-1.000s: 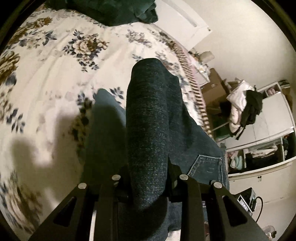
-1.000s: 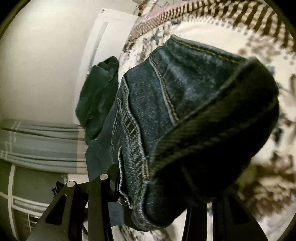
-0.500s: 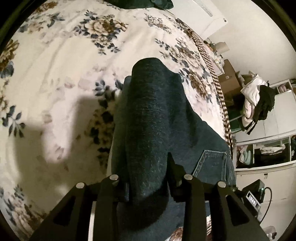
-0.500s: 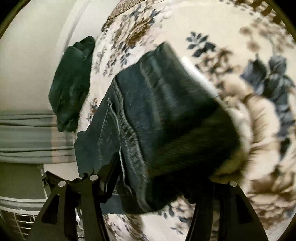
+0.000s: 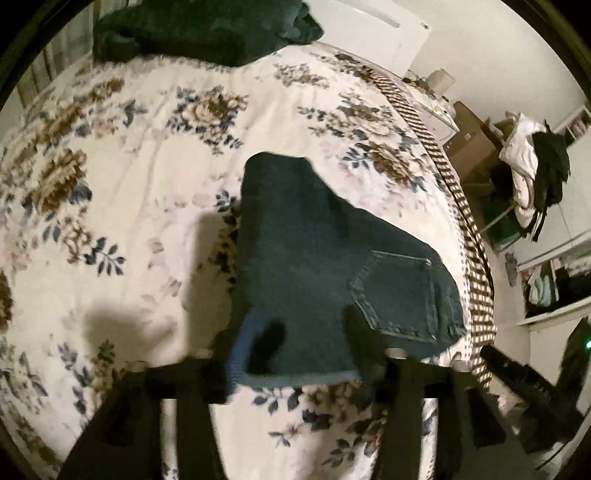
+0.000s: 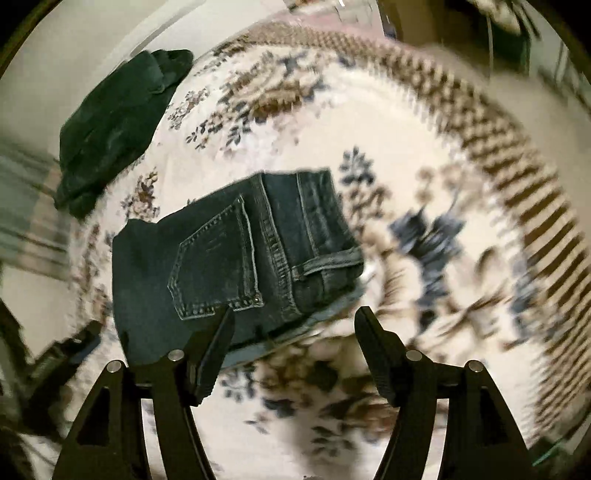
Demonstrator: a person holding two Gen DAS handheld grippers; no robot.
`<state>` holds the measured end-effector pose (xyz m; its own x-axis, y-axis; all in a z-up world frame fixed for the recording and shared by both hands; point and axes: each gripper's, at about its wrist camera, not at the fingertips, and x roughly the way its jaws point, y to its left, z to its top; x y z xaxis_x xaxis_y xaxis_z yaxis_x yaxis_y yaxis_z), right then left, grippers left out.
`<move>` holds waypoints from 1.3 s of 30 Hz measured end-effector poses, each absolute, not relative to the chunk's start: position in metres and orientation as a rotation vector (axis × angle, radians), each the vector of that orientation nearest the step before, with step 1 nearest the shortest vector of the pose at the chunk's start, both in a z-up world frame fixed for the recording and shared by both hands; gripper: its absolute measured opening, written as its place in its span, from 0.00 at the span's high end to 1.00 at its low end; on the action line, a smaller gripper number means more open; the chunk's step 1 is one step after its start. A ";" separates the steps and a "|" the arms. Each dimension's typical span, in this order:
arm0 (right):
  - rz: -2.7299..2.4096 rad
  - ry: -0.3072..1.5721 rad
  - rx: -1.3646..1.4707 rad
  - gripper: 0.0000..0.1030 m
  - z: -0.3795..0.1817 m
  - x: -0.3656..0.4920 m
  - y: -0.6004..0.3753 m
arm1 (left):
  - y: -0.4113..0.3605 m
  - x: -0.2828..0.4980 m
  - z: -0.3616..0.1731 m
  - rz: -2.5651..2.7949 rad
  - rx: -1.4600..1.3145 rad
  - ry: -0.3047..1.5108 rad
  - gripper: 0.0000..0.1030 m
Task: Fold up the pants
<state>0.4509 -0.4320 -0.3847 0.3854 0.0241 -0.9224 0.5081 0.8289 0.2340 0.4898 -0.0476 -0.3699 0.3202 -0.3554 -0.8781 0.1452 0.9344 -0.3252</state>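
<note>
Dark blue jeans (image 5: 325,266) lie folded in a compact stack on the floral bedspread (image 5: 129,184), back pocket up. In the right wrist view the jeans (image 6: 229,266) show the pocket and waistband. My left gripper (image 5: 314,343) is open, its blurred fingers just at the near edge of the stack, holding nothing. My right gripper (image 6: 293,325) is open and empty, its left finger (image 6: 218,343) over the stack's near edge, above the bedspread (image 6: 424,155).
A dark green garment (image 5: 207,29) lies at the far end of the bed, also in the right wrist view (image 6: 114,122). The striped bed edge (image 5: 465,221) runs on the right. Beyond it stand boxes, piled clothes (image 5: 532,173) and white shelves.
Both grippers have opened and let go of the jeans. The jeans now lie flat on the bed, and both grippers have pulled back from them.
</note>
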 end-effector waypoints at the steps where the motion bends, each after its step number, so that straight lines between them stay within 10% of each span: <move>1: -0.338 1.139 0.500 0.24 -0.375 0.451 -0.429 | -0.051 0.486 -0.364 -0.327 -0.183 1.194 0.36; 11: -0.385 1.029 0.237 0.00 -0.269 0.401 -0.399 | -0.075 0.432 -0.281 -0.241 -0.015 1.059 0.15; 39: -0.252 0.690 0.043 0.00 0.009 0.123 -0.336 | -0.072 0.165 -0.070 -0.101 0.006 0.736 0.15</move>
